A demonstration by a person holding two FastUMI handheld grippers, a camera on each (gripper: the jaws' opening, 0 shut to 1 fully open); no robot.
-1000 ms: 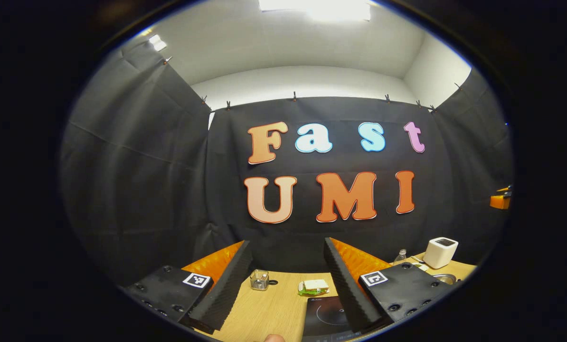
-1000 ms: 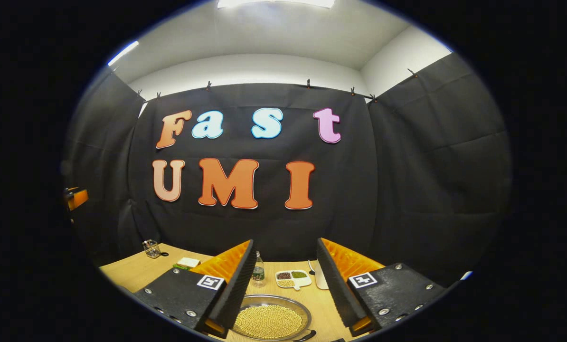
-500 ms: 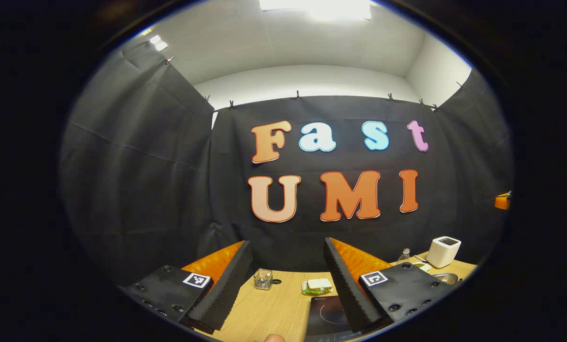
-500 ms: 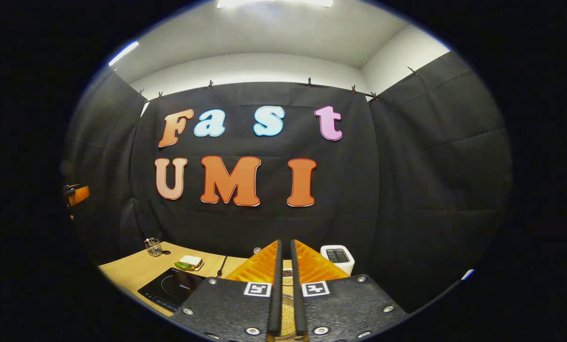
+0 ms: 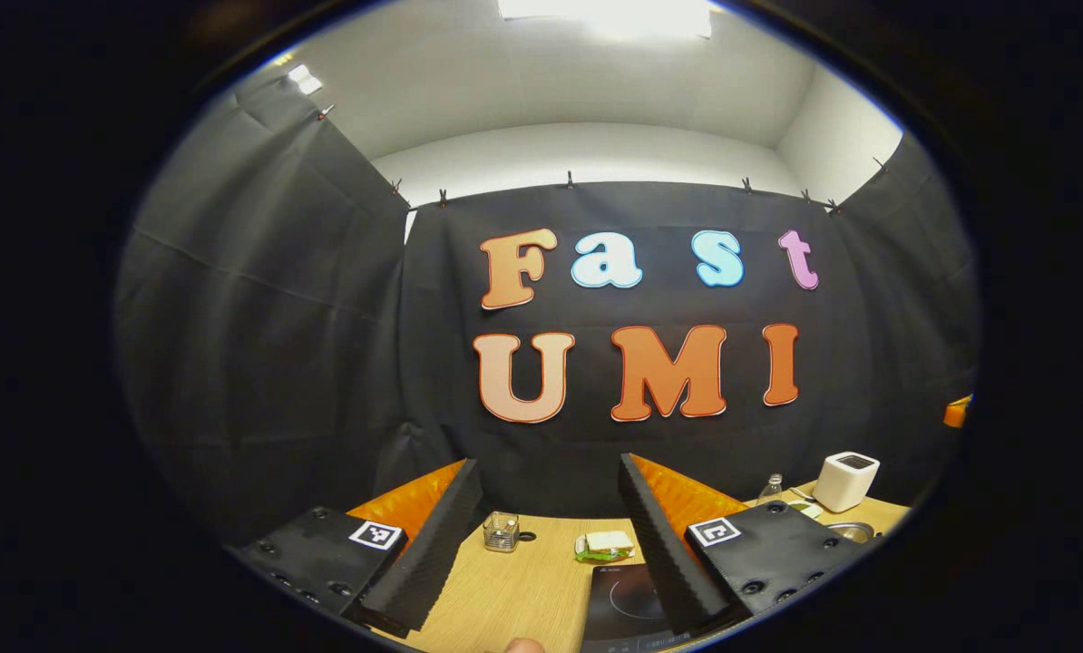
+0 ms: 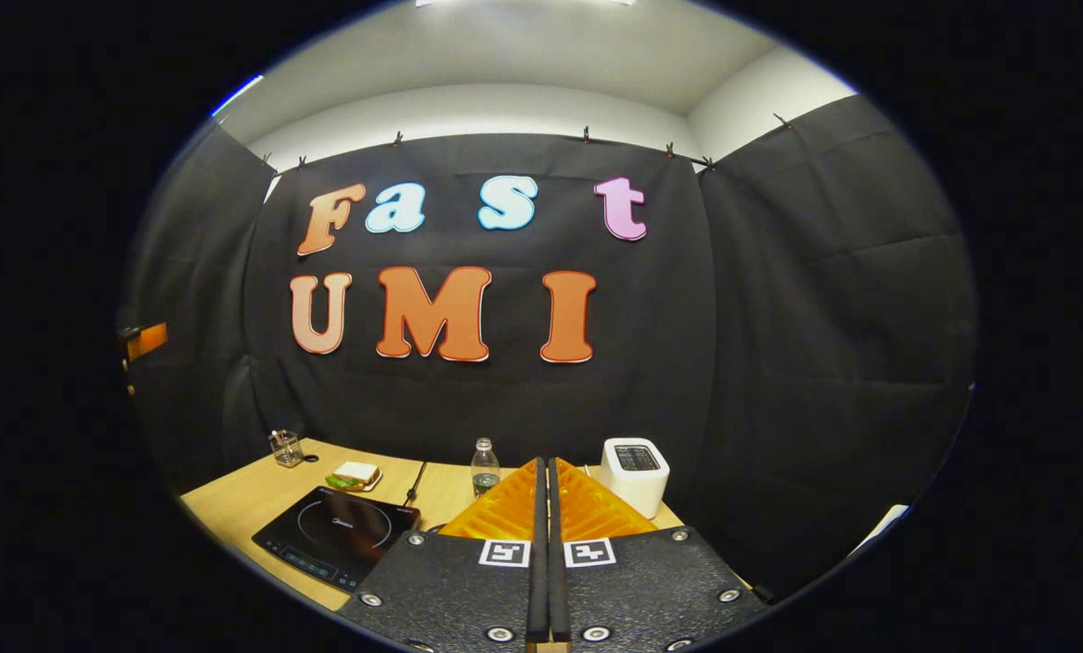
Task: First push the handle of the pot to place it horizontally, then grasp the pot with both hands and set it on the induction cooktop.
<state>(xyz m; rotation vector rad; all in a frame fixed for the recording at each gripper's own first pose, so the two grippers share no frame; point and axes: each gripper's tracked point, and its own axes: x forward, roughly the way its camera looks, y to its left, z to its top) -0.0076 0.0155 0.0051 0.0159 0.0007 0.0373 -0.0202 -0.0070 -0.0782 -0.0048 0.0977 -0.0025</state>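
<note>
Cooktop lies left of closed right tool; left tool open.

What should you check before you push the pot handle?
1. Right gripper closed for pushing: ok, fingers together with nothing between them.
2. Left gripper ready to grasp: ok, fingers wide apart with nothing held.
3. Pot found: cannot tell much, just a bit of metal rim at the far right of the left gripper view.
4. Handle direction: cannot tell, no handle seen.
5. Cooktop free for the pot: ok, nothing on its glass.
6. Things near the cooktop: ok, sandwich and bottle sit behind it, on the table.
</note>
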